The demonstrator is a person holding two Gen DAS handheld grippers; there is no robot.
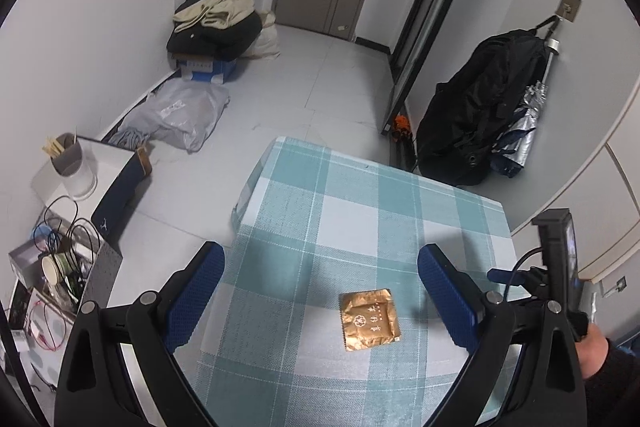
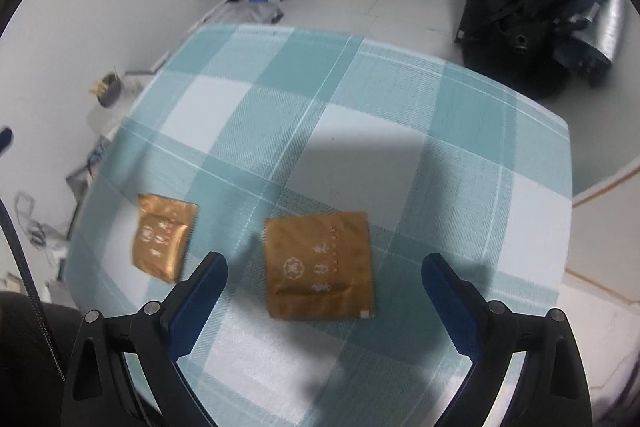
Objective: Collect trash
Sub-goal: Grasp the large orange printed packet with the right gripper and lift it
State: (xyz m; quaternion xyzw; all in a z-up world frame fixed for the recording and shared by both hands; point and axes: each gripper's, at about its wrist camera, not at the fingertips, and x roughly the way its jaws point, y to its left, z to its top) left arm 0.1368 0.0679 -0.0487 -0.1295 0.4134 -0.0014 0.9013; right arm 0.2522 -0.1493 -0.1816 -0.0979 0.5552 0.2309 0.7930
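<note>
Both grippers' fingers stand apart above the worktop (image 2: 400, 99); a flat gold wrapper (image 2: 320, 265) lies between the right gripper (image 2: 322, 281) fingers and may slide instead of lifting.

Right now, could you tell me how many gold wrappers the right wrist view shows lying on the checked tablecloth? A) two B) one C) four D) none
A: two lie flat on the tablecloth, a larger-looking gold wrapper between the open fingers of the right claw and a second gold wrapper off to its left, apart from it.
</note>
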